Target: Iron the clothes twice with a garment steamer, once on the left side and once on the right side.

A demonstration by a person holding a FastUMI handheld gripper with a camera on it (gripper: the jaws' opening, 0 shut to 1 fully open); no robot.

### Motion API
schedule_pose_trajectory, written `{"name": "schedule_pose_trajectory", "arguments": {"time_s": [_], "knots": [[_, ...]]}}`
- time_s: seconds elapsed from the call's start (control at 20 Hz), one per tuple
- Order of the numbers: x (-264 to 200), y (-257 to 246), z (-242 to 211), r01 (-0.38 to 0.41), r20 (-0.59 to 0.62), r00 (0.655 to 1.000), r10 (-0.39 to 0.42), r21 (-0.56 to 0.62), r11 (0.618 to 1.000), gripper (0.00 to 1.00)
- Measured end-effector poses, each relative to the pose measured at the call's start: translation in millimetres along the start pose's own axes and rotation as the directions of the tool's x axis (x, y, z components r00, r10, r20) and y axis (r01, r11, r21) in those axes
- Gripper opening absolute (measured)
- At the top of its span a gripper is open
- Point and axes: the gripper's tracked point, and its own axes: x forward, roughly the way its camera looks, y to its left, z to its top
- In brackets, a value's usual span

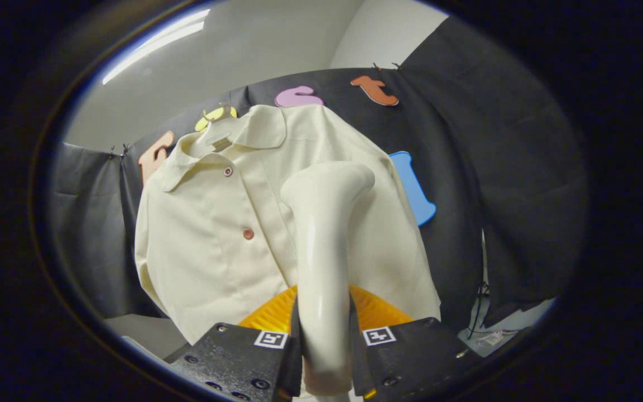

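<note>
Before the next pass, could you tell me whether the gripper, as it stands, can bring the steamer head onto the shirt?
Probably yes: the gripper is shut on the steamer, whose head rises just before the hanging shirt with nothing between.

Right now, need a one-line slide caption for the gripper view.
Gripper shut on the cream plastic garment steamer, its head raised before the right half of a cream buttoned shirt hanging against the black cloth wall.

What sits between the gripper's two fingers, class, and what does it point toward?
In the gripper view, the cream steamer stands clamped between the gripper fingers, its head reaching up in front of the shirt hanging beyond.
</note>
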Motion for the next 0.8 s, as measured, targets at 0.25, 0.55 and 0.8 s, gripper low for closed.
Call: {"name": "schedule_pose_trajectory", "arguments": {"time_s": [0.25, 0.55, 0.8], "knots": [[-12, -16, -38, 0.012, -0.041, 0.999, -0.01, 0.049, 0.999, 0.34], [-24, -32, -76, 0.034, -0.078, 0.997, -0.026, 0.104, 0.994, 0.35], [-36, -41, -106, 0.055, -0.115, 0.993, -0.04, 0.129, 0.99, 0.35]]}}
